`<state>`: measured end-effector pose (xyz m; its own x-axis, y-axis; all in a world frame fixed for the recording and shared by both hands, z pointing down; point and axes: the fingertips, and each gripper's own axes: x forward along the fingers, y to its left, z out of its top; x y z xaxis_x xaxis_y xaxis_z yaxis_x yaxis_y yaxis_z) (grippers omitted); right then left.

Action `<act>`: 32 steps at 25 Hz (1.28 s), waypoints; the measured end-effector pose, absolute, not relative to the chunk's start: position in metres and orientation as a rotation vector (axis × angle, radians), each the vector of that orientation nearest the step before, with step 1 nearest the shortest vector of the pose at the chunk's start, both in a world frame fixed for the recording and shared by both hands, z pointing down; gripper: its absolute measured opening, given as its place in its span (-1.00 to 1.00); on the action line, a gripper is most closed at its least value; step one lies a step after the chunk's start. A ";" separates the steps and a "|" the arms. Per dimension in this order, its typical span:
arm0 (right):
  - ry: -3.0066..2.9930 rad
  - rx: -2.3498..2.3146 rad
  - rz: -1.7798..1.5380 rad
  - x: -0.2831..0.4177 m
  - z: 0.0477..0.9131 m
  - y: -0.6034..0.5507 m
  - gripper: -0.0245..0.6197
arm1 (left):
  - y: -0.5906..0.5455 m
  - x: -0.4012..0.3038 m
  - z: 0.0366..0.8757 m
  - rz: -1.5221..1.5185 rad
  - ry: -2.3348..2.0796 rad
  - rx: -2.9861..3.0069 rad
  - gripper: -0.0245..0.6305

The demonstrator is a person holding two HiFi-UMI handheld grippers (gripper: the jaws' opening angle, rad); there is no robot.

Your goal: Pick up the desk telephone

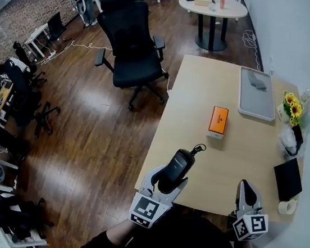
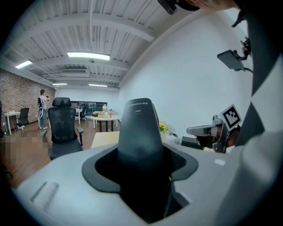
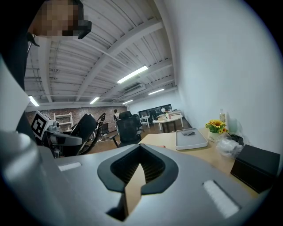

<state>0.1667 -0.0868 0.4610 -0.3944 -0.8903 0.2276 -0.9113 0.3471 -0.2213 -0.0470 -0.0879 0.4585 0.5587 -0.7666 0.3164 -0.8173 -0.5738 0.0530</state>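
The telephone's black handset (image 1: 177,163) is lifted above the near left edge of the wooden desk (image 1: 203,98), its curly cord (image 1: 198,149) trailing off the far end. My left gripper (image 1: 166,180) is shut on the handset's lower part. In the left gripper view the handset (image 2: 140,132) stands upright out of the jaws. My right gripper (image 1: 246,189) hovers at the desk's near edge, shut and holding nothing. In the right gripper view the jaws (image 3: 138,172) are together, and the handset (image 3: 86,126) shows at the left. No telephone base is visible.
On the desk are an orange box (image 1: 218,120), a grey tray (image 1: 256,93), sunflowers (image 1: 292,106), a black box (image 1: 288,178) and a tape roll (image 1: 287,206). A black office chair (image 1: 129,49) stands left of it, a round table (image 1: 213,6) beyond.
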 end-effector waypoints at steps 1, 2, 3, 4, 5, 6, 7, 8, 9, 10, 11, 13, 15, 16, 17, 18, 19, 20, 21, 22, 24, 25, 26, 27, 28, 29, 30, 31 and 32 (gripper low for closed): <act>-2.524 1.688 0.483 0.166 0.461 -0.087 -0.92 | -0.088 -0.047 0.458 0.389 -1.339 2.601 -0.13; -2.524 1.686 0.482 0.165 0.461 -0.087 -0.92 | -0.088 -0.048 0.458 0.391 -1.341 2.604 -0.13; -2.525 1.685 0.482 0.165 0.461 -0.087 -0.92 | -0.088 -0.048 0.458 0.389 -1.344 2.606 -0.13; -2.526 1.685 0.481 0.165 0.461 -0.086 -0.92 | -0.088 -0.048 0.458 0.386 -1.346 2.606 -0.13; -2.526 1.686 0.481 0.165 0.461 -0.086 -0.92 | -0.088 -0.049 0.457 0.382 -1.349 2.606 -0.13; -2.527 1.688 0.482 0.165 0.462 -0.085 -0.92 | -0.088 -0.049 0.457 0.380 -1.352 2.606 -0.13; -2.527 1.691 0.482 0.165 0.462 -0.085 -0.92 | -0.087 -0.050 0.457 0.379 -1.353 2.605 -0.13; -2.525 1.695 0.482 0.165 0.462 -0.084 -0.92 | -0.087 -0.050 0.458 0.378 -1.354 2.605 -0.13; -2.524 1.699 0.481 0.166 0.462 -0.084 -0.92 | -0.087 -0.051 0.458 0.378 -1.355 2.606 -0.13; -2.523 1.702 0.481 0.167 0.462 -0.083 -0.92 | -0.087 -0.051 0.458 0.378 -1.356 2.607 -0.13; -2.522 1.705 0.481 0.168 0.462 -0.084 -0.92 | -0.087 -0.051 0.457 0.379 -1.356 2.608 -0.13; -2.520 1.709 0.486 0.168 0.462 -0.084 -0.92 | -0.088 -0.051 0.457 0.379 -1.355 2.611 -0.13; -2.516 1.712 0.492 0.168 0.462 -0.084 -0.92 | -0.089 -0.051 0.456 0.379 -1.355 2.613 -0.13; -2.516 1.713 0.493 0.168 0.462 -0.083 -0.92 | -0.089 -0.051 0.456 0.380 -1.355 2.614 -0.13; -2.515 1.713 0.493 0.169 0.462 -0.083 -0.92 | -0.090 -0.051 0.456 0.381 -1.355 2.616 -0.13; -2.515 1.713 0.492 0.169 0.462 -0.083 -0.92 | -0.090 -0.051 0.456 0.381 -1.356 2.616 -0.13; -2.515 1.711 0.492 0.169 0.463 -0.083 -0.92 | -0.090 -0.051 0.456 0.381 -1.357 2.617 -0.13; -2.515 1.710 0.491 0.169 0.463 -0.083 -0.92 | -0.090 -0.051 0.456 0.381 -1.358 2.618 -0.13; -2.516 1.707 0.489 0.169 0.464 -0.082 -0.92 | -0.091 -0.051 0.456 0.382 -1.360 2.618 -0.13; -2.516 1.706 0.488 0.169 0.464 -0.082 -0.92 | -0.090 -0.051 0.456 0.382 -1.360 2.619 -0.13; -2.517 1.705 0.488 0.169 0.464 -0.082 -0.92 | -0.090 -0.051 0.457 0.385 -1.359 2.618 -0.13; -2.517 1.705 0.488 0.169 0.463 -0.082 -0.92 | -0.091 -0.051 0.457 0.387 -1.359 2.618 -0.13; -2.517 1.705 0.488 0.169 0.463 -0.082 -0.92 | -0.091 -0.051 0.457 0.388 -1.360 2.618 -0.13; -2.517 1.704 0.488 0.169 0.463 -0.082 -0.92 | -0.091 -0.050 0.457 0.390 -1.360 2.618 -0.13; -2.517 1.704 0.488 0.169 0.463 -0.082 -0.92 | -0.091 -0.050 0.457 0.393 -1.361 2.619 -0.13; -2.518 1.703 0.487 0.169 0.463 -0.082 -0.92 | -0.091 -0.050 0.457 0.395 -1.361 2.619 -0.13; -2.519 1.703 0.486 0.169 0.463 -0.082 -0.92 | -0.090 -0.050 0.457 0.398 -1.361 2.620 -0.13; -2.519 1.703 0.485 0.168 0.463 -0.082 -0.92 | -0.090 -0.051 0.457 0.400 -1.361 2.621 -0.13; -2.520 1.703 0.485 0.168 0.462 -0.082 -0.92 | -0.090 -0.051 0.457 0.401 -1.361 2.622 -0.13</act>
